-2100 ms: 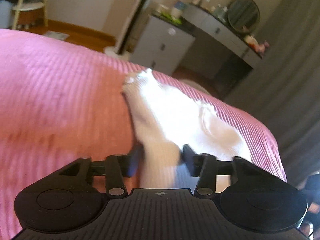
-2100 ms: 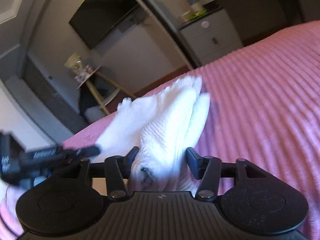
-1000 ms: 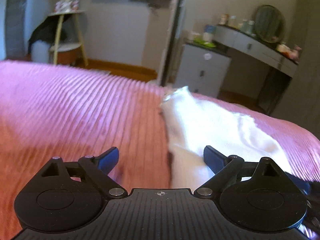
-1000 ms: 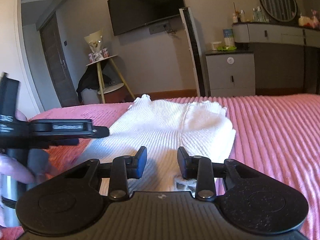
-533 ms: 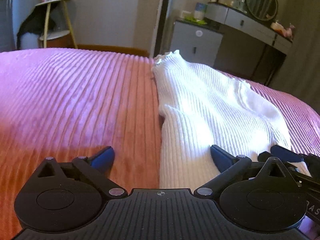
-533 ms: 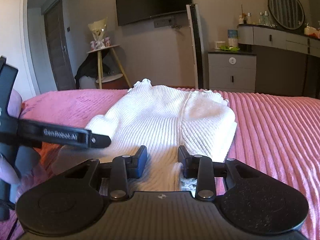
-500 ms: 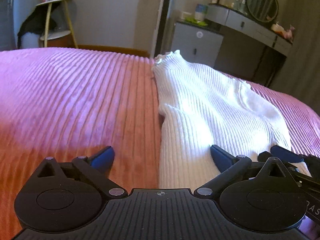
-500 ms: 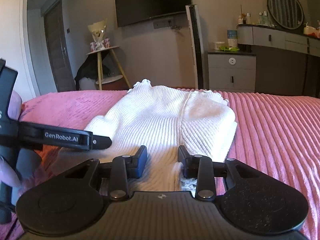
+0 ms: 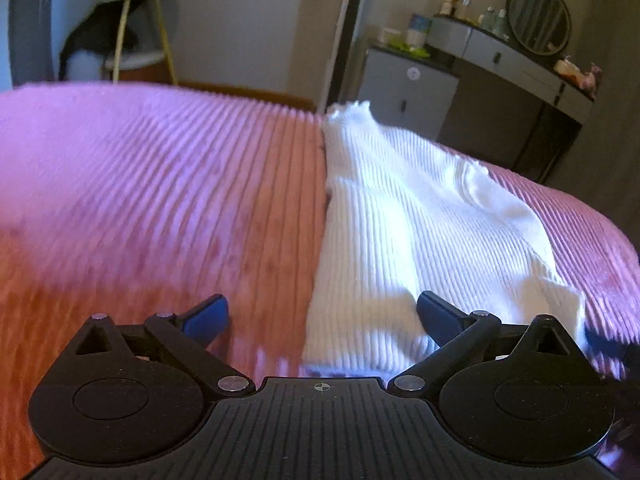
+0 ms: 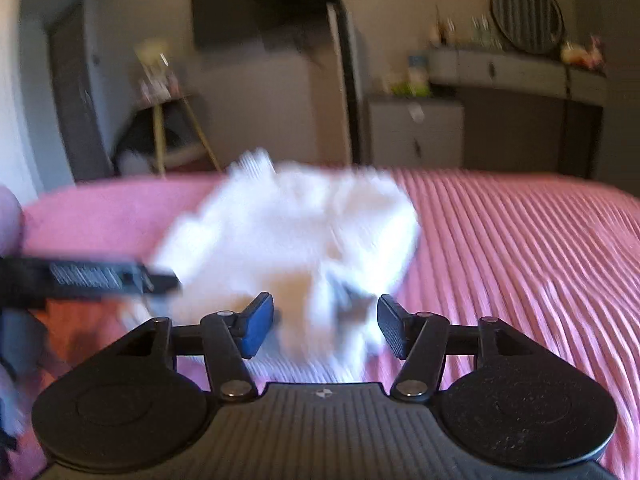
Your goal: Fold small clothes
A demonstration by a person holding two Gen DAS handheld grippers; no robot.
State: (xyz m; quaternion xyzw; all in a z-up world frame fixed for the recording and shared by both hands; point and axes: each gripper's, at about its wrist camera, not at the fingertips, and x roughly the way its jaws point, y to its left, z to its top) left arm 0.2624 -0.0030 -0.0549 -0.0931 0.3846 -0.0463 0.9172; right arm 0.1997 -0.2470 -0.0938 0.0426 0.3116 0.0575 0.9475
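Observation:
A white ribbed knit garment (image 9: 416,216) lies folded lengthwise on the pink ribbed bedspread (image 9: 160,200). My left gripper (image 9: 322,316) is open, its jaws wide apart over the garment's near left edge, holding nothing. In the right wrist view the garment (image 10: 296,224) is blurred by motion. My right gripper (image 10: 326,324) is open around the garment's near end, with cloth lying between the jaws and no grip on it. The left gripper's finger (image 10: 104,276) shows at the left of that view.
Beyond the bed stand a grey cabinet (image 9: 408,92), a dresser with a round mirror (image 9: 538,18), a small side table (image 9: 136,52) and a wall TV (image 10: 264,4). The bedspread (image 10: 520,248) stretches right of the garment.
My right gripper has opened and let go of the garment's near end, and its view is now blurred by motion. My left gripper stays open and has shifted slightly.

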